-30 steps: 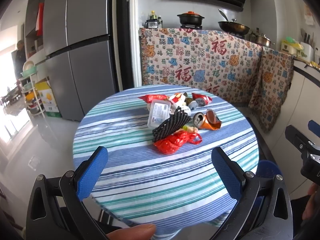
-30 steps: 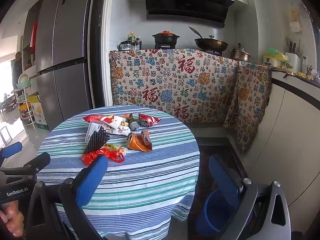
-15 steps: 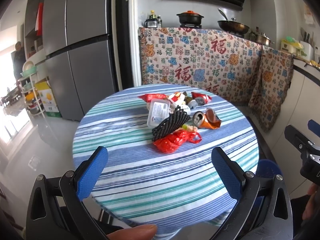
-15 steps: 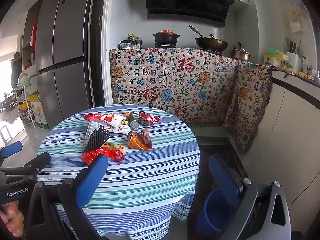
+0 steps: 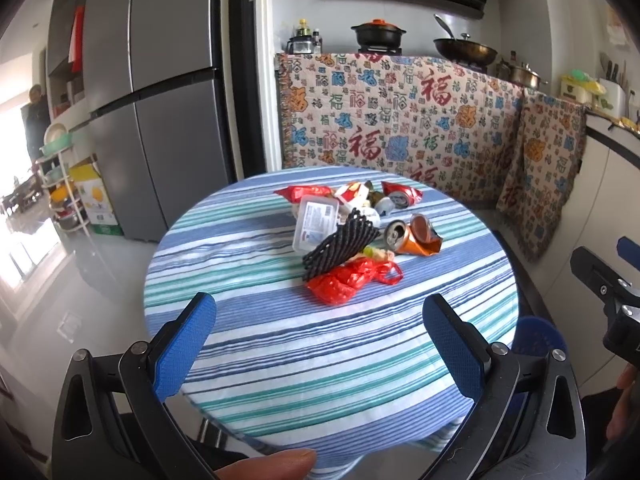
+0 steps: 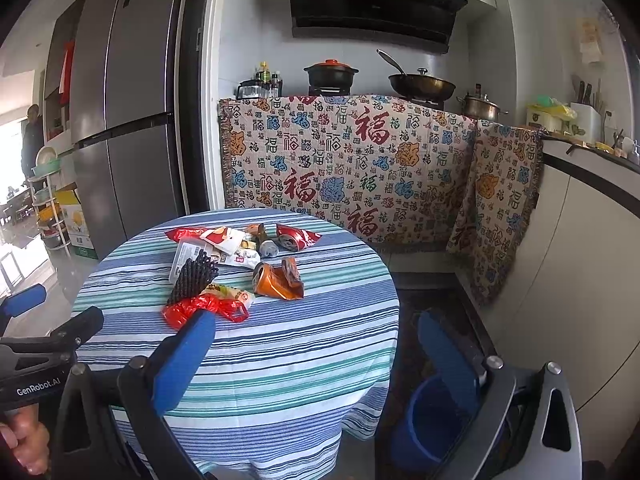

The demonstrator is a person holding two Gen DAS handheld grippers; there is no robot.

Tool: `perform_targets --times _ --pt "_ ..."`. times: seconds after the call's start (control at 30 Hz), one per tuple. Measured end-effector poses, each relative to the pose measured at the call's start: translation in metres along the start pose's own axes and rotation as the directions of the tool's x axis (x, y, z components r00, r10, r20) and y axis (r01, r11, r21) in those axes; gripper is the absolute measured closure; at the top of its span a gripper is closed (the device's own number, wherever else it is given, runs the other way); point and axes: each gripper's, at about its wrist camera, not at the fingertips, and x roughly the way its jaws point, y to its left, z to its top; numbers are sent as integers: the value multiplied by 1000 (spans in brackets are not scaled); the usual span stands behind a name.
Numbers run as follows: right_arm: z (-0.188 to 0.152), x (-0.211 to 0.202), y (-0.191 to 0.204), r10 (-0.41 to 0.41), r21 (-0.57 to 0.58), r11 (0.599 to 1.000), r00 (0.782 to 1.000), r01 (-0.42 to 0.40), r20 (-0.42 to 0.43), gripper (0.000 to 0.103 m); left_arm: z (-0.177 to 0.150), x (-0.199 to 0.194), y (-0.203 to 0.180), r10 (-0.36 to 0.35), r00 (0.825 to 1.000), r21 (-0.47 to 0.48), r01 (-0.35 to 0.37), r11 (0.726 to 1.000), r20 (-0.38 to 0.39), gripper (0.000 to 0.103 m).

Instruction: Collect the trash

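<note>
Left wrist view, trash pile (image 5: 352,236) mid-table (image 5: 280,360), both grippers (image 5: 320,320) (image 6: 316,344) spread, empty, short of near edge.

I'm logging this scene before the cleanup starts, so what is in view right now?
Round table: 1, blue-green striped cloth, centre.
Red plastic bag: 1, nearest of the pile.
Black ridged tray: 1, leaning over the bag.
Clear plastic box: 1, behind the tray.
Crushed can: 1, orange, right of the pile.
Red wrappers: several, far side.
Blue bucket: 1, floor, right of the table.
Left gripper: open.
Right gripper: open.
</note>
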Motion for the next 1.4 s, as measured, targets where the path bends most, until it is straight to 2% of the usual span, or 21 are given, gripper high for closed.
perform_targets --times 0.27,0.5,0.7,0.83,0.9,1.07,1.17,1.23,1.33,1.4 --pt "-1 1 1 6 0 1000 1000 -6 -1 0 1 7 5 -7 1000 -19 6 1000 -15 0" --pt "-3 6 -2 8 5 1000 1000 -8 -9 0 -10 32 8 -64 996 3 65 998 -54 0" --pt "-7 15 -4 -1 7 1000 1000 2 -26 0 -15 60 13 -190 978 24 193 981 -85 0" --pt "-13 25 -2 5 7 1000 999 -5 -45 0 -12 77 11 -243 965 96 252 963 -98 0" --pt "-16 30 -2 6 6 1000 998 -6 -55 0 -10 84 13 -247 963 128 260 957 -104 0" --pt "-28 47 -1 -6 0 1000 996 6 -90 0 -1 107 34 -261 957 72 271 960 -129 0" --pt "-37 61 1 -8 -4 1000 991 7 -132 0 -3 118 32 -260 955 95 275 957 -146 0" --pt "-43 67 2 -2 -4 1000 988 2 -157 0 -4 123 22 -291 944 155 315 936 -157 0" --pt "-49 72 5 0 -13 1000 985 -3 -174 0 -2 134 7 -383 902 241 424 873 -199 1" --pt "-51 72 7 1 -17 1000 985 -4 -175 0 2 148 0 -399 889 265 450 852 -226 1"
